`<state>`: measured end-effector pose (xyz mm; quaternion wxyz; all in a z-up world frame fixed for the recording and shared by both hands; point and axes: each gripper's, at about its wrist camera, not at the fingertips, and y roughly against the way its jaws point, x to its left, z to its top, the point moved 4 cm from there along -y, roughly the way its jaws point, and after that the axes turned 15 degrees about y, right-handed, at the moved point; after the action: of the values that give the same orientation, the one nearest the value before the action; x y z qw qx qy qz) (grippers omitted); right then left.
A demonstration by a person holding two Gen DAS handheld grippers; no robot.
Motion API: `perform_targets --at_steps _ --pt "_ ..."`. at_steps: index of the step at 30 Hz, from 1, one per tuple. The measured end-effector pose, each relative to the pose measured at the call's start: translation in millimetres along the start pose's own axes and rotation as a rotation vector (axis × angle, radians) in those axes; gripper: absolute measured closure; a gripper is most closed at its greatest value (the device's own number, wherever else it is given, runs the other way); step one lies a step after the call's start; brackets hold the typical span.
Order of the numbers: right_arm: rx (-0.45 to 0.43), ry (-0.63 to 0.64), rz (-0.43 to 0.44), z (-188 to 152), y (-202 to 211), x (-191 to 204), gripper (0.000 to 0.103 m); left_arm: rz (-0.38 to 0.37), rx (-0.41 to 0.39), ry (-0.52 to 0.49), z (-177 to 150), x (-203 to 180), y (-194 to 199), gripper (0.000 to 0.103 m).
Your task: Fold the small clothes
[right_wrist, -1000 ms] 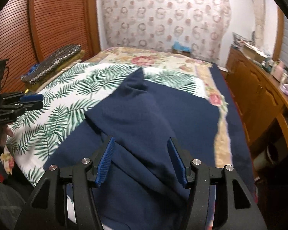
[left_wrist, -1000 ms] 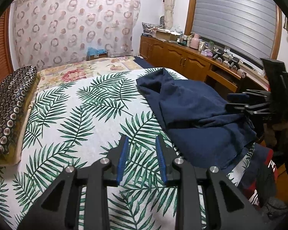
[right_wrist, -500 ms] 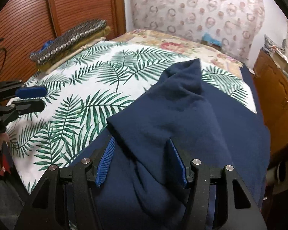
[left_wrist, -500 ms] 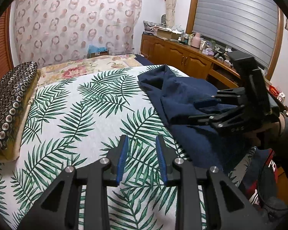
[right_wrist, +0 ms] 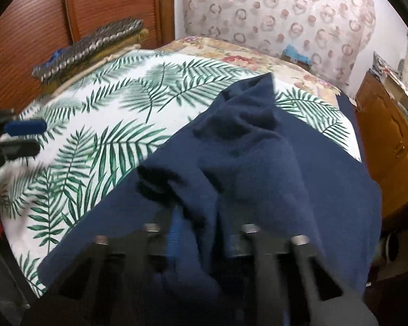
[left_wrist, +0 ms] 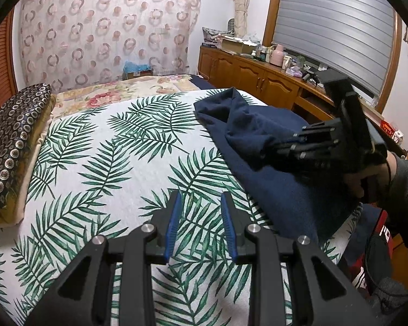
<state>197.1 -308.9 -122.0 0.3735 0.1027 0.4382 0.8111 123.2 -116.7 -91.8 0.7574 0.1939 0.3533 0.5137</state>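
**A:** Why is your right gripper [right_wrist: 201, 233] buried at the bottom centre of its view?

**B:** Its jaws are closing on a raised fold of the navy garment [right_wrist: 258, 163], cloth between them, probably to lift an edge for folding.

**A:** And your left gripper [left_wrist: 200, 225]?

**B:** Narrowly parted, empty, hovering over the palm-leaf bedspread [left_wrist: 108, 163], likely waiting.

**A:** The garment?

**B:** Crumpled, dark, right of frame, ridge running upward.

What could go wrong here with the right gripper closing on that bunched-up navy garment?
1. The right gripper is closing on a bunched ridge of the navy garment; it may pinch several layers.
2. The garment hangs over the bed edge; it may slide off.
3. The left gripper holds nothing, so nothing anchors the cloth.
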Motion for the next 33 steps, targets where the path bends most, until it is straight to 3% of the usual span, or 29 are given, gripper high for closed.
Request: perform_targets --at_steps 6,10,19,25,28,33 --pt "-0.112 -0.068 -0.093 10 40 -37 0.093 -0.007 0.003 -0.003 -1 -2 -1 0.076" --pt "-0.137 -0.114 -0.187 13 61 -72 0.094 -0.011 0.009 -0.005 -2 -4 -3 0.076" --pt "-0.036 -0.191 -0.289 -3 51 -140 0.094 -0.029 0.026 -0.012 -7 -9 -6 0.075" --pt "0.024 -0.330 -0.323 -27 39 -173 0.093 -0.037 0.042 -0.016 -11 -11 -9 0.075" --pt "0.023 -0.364 -0.379 -30 44 -185 0.082 -0.039 0.047 -0.018 -11 -13 -10 0.075" --pt "-0.008 -0.373 -0.387 -30 61 -187 0.069 -0.050 0.056 -0.024 -13 -18 -12 0.075"
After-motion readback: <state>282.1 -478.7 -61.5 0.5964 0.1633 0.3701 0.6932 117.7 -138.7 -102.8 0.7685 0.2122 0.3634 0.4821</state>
